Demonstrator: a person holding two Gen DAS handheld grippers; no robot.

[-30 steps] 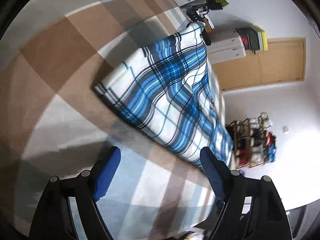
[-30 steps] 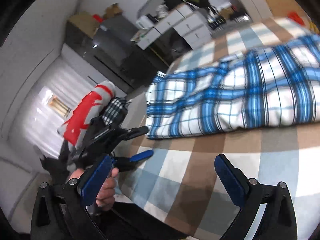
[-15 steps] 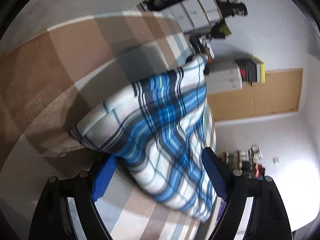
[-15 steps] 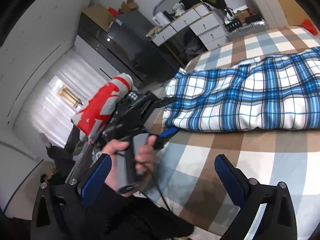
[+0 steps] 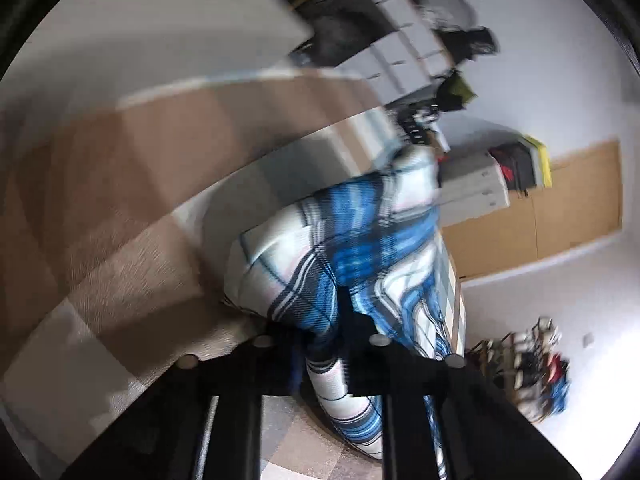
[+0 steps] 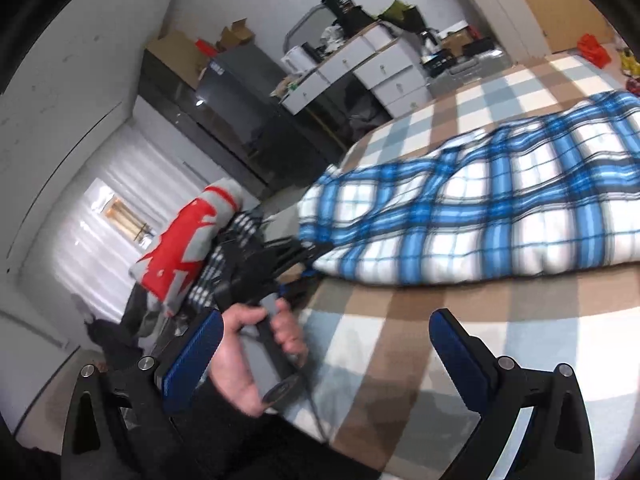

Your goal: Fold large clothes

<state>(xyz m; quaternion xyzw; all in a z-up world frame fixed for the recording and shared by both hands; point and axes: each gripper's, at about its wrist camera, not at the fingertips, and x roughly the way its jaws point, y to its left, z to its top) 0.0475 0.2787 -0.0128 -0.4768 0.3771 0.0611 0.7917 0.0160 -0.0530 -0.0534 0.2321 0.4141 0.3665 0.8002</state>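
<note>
A blue, white and black plaid garment (image 6: pixel 480 224) lies folded on a bed with a brown, white and pale-blue check cover (image 6: pixel 400 344). In the left wrist view my left gripper (image 5: pixel 320 344) is shut on the garment's near corner (image 5: pixel 320 280), which bunches up between the jaws. The right wrist view shows that same left gripper (image 6: pixel 308 256) at the garment's left corner, held by a hand (image 6: pixel 248 344). My right gripper (image 6: pixel 320 340) is open and empty, above the bed cover in front of the garment.
White drawer units (image 6: pixel 384 72) and a dark cabinet (image 6: pixel 240 96) stand past the bed's far edge. A red and grey cloth pile (image 6: pixel 180 248) sits left of the bed. A wooden door (image 5: pixel 560 208) and a shoe rack (image 5: pixel 532 364) show in the left wrist view.
My left gripper moved forward to the garment's corner and shut on it, bunching the fabric. My right gripper stayed open and shifted only a little.
</note>
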